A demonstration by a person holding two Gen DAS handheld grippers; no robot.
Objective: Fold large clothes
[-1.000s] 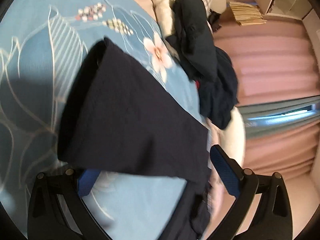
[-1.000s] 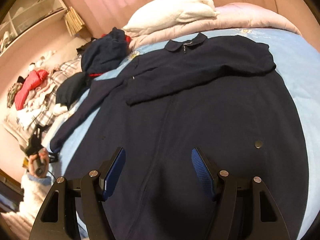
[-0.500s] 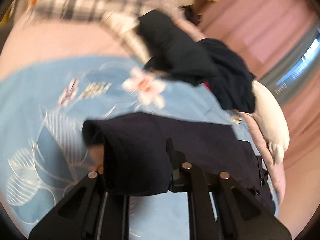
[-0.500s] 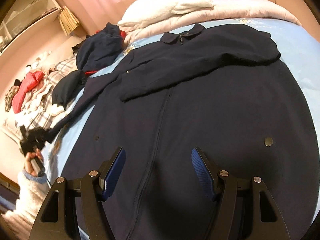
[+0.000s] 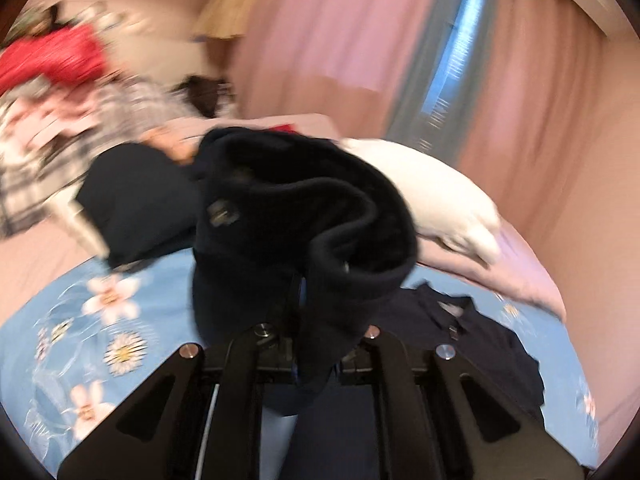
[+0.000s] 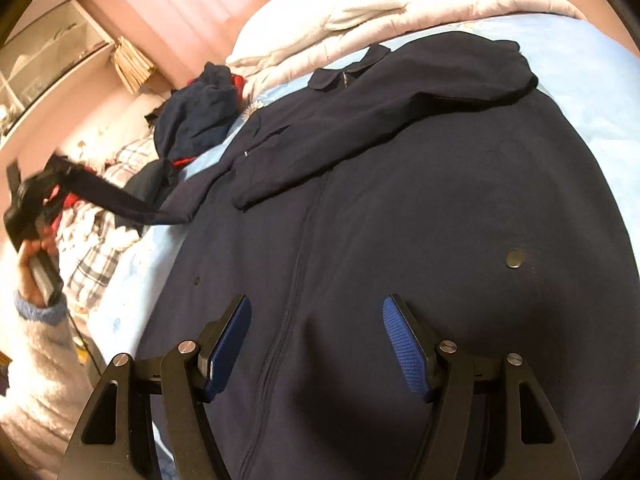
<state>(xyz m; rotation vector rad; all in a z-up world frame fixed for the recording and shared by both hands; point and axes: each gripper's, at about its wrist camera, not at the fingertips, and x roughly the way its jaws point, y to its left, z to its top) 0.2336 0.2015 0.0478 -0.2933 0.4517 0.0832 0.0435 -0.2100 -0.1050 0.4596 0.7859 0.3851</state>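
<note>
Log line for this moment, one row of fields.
left gripper: shut on sleeve, lifted | right gripper: open over coat

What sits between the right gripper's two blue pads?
In the right wrist view, the open right gripper has only the flat front of the dark navy coat and its centre seam there, not pinched.

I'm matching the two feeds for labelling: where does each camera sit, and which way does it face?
Left wrist: on the left gripper, raised over the bed, facing the curtains; its shut fingers pinch the coat's sleeve.
Right wrist: on the right gripper, low over the coat, facing the pillow; open fingers, plus the left hand lifting that sleeve.
Shared: coat, pillow, blue sheet.
</note>
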